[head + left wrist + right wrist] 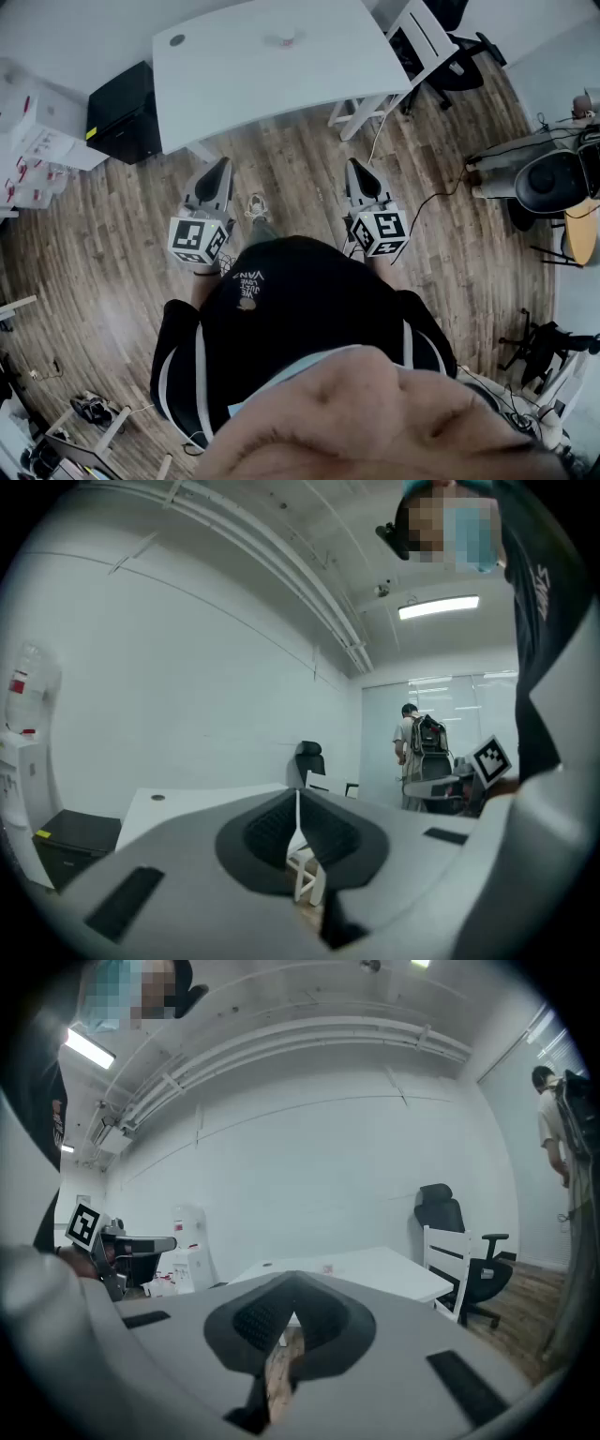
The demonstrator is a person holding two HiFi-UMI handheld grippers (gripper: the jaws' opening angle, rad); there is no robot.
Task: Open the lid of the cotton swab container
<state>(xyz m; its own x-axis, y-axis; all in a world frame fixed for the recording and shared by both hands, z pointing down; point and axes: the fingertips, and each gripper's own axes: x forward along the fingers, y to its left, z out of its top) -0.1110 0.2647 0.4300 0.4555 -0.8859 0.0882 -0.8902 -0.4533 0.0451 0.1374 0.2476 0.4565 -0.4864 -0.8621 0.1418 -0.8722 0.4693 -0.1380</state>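
Left tool (223, 165) and right tool (354, 166), both pressed together, hang over open floor (300, 157), seemingly just short of table (234, 67) edge.

Head view: overhead, facing steeply down, white table (234, 70) at the far edge.
Gripper views: low, roughly level, facing that table.
Shared: the table.

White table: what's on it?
On the white table: one small pale object toward its far side and a round hole. Object too small to identify; nothing covers the tabletop.
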